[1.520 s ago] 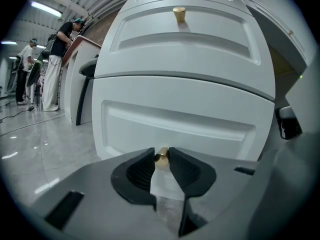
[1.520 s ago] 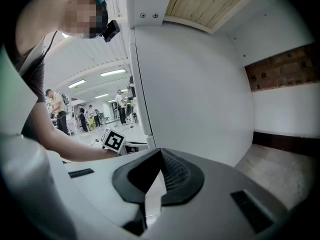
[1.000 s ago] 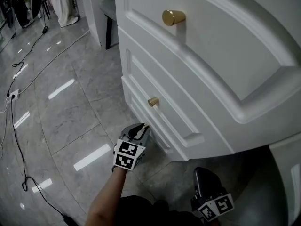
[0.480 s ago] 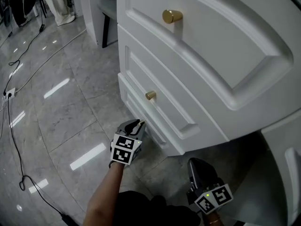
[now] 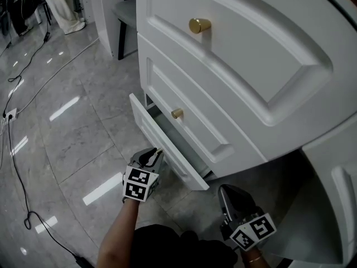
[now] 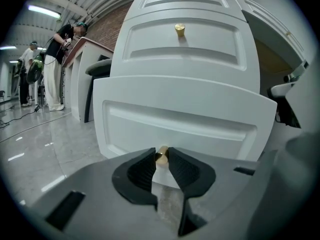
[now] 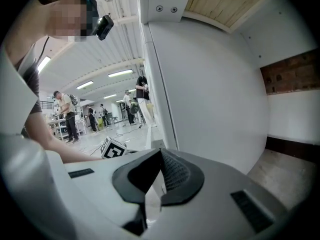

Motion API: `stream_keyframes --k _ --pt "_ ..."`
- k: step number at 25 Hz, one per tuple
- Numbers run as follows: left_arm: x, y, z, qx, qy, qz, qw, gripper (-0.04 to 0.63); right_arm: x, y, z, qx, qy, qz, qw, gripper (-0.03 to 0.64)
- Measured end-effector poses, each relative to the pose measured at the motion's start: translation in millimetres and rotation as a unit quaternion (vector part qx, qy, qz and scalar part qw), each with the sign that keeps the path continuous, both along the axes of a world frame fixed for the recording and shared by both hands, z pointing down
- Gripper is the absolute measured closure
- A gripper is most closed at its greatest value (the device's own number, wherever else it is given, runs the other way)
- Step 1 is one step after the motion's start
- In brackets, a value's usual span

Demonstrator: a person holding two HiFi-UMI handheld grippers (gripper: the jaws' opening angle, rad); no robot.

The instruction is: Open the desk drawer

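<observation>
The white desk [image 5: 262, 66] has three stacked drawers with brass knobs. Its bottom drawer [image 5: 162, 138] stands partly pulled out, with a dark gap behind its front panel. My left gripper [image 5: 157, 152] is shut on that drawer's small brass knob [image 6: 161, 155], which sits pinched between the black pads [image 6: 142, 169]. The panel [image 6: 185, 121] fills the left gripper view straight ahead. The middle knob [image 5: 177, 114] and top knob [image 5: 198, 25] are untouched. My right gripper [image 5: 228, 195] hangs low by the desk's kneehole, shut and holding nothing [image 7: 160, 151].
Glossy grey floor tiles with black cables [image 5: 17, 149] spread to the left. A dark chair [image 5: 124, 13] stands behind the desk's left end. The white side panel [image 7: 215, 84] of the desk rises just right of my right gripper. People stand far off [image 6: 55, 59].
The bottom drawer has slid out of the desk, drawn toward the lower left by my left gripper on its knob. The right gripper has hardly shifted.
</observation>
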State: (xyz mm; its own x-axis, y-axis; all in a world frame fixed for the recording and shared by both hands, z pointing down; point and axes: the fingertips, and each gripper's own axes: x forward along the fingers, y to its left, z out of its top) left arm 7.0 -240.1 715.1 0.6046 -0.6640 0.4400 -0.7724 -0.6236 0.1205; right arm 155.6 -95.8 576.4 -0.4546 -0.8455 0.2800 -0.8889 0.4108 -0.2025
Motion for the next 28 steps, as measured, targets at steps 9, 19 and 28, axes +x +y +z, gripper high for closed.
stream_keyframes --k 9,19,28 --pt "-33 22 0 -0.008 -0.004 -0.016 0.9998 0.511 -25 2 -10 0.009 0.005 -0.044 0.999 0.612" --pt "-76 53 0 -0.013 -0.012 -0.034 0.9993 0.511 -46 2 -18 0.016 0.0 -0.073 0.997 0.612" --pt "-100 68 0 -0.013 -0.015 -0.043 0.9989 0.511 -56 -3 -19 0.019 -0.002 -0.086 0.996 0.612"
